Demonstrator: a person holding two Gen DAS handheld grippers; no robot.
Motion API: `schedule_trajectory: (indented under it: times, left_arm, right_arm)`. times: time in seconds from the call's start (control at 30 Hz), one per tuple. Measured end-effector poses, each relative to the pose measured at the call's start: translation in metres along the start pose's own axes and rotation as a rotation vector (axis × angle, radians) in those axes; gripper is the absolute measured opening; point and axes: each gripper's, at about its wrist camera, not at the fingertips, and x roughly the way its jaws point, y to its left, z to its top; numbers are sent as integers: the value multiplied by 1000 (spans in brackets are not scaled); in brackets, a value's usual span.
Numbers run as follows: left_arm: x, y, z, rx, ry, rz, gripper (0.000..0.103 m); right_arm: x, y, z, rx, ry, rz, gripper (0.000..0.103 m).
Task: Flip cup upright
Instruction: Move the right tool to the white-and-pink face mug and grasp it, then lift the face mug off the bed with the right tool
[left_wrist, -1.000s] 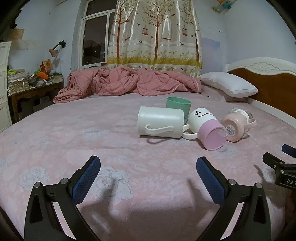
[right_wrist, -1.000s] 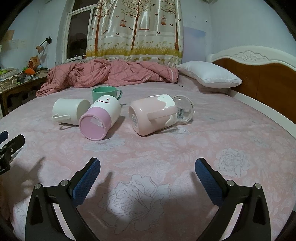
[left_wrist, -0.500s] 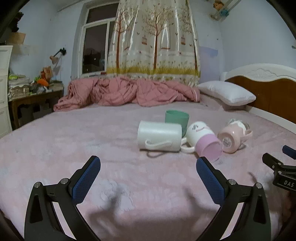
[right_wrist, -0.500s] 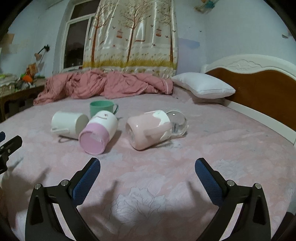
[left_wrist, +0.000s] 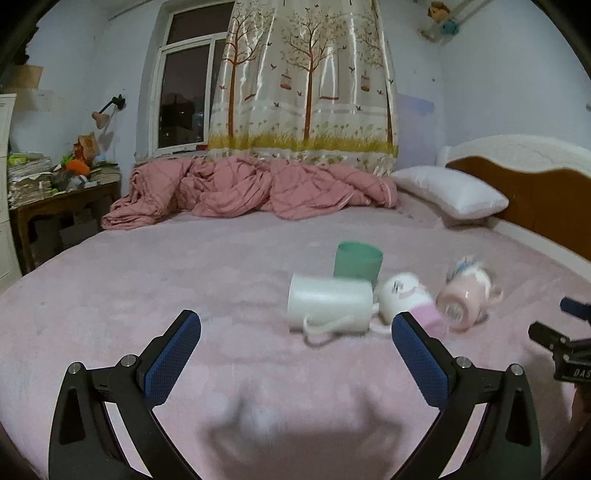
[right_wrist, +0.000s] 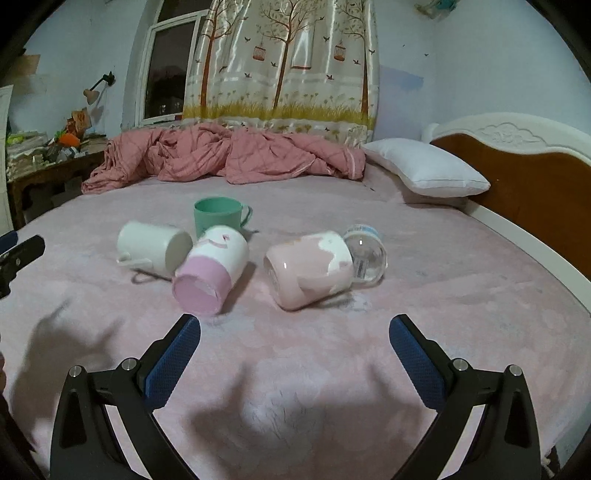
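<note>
Several cups lie on a pink bed. A white mug (left_wrist: 328, 305) (right_wrist: 153, 248) lies on its side with its handle down. A white and purple cup (left_wrist: 406, 299) (right_wrist: 210, 271) lies on its side beside it. A pink and white cup (left_wrist: 465, 301) (right_wrist: 310, 268) lies on its side, with a clear glass (right_wrist: 365, 251) on its side behind it. A green mug (left_wrist: 357, 264) (right_wrist: 218, 216) stands upright at the back. My left gripper (left_wrist: 295, 338) is open and empty, short of the white mug. My right gripper (right_wrist: 294, 338) is open and empty, short of the pink cup.
A crumpled pink quilt (left_wrist: 251, 192) lies at the far side of the bed, with a white pillow (left_wrist: 450, 192) and a brown headboard (left_wrist: 535, 199) at the right. A cluttered wooden desk (left_wrist: 55, 192) stands at the left. The right gripper shows at the left wrist view's right edge (left_wrist: 565, 350).
Both grippers have risen and tilted up, so the cups sit lower and farther in each view. The cups have not moved. Both stay open.
</note>
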Motion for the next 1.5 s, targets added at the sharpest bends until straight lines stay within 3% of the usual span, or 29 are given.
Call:
schedule_trajectory:
  times: [0.17,0.27,0.37,0.43,0.6,0.8,1.1,1.13,1.3,1.5]
  left_arm:
    - [11,12,17,-24,-37,-4,103]
    - [22,19,-7,-54,-62,-37,103]
    - [43,19,-39,-57,-20,-2,103]
    - [50,16,-42,-46,14,-5,103]
    - [42,5,-43,-3,-34,-3,103]
    - [44,-10,-44,68,-33,-30,103]
    - [45,-3,-41,16,-29,-54,103]
    - [45,-3,-41,15,-27,-55,103]
    - [44,-4,-41,19,-32,-53,103]
    - [39,-1,-38,4,-45,-45,103]
  right_arm:
    - [-1,-4,29,66,57,32,103]
    - [6,-2,45,97,93,77,103]
    - [21,8,62,107,151,145,103]
    - [33,15,71,111,177,158,102]
    - [83,40,95,102,266,148,96]
    - [156,75,98,98,463,176,84]
    - [216,99,68,89,623,130,80]
    - [221,99,64,96,634,127,75]
    - [211,91,60,105,579,146,73]
    - [164,86,77,61,492,174,73]
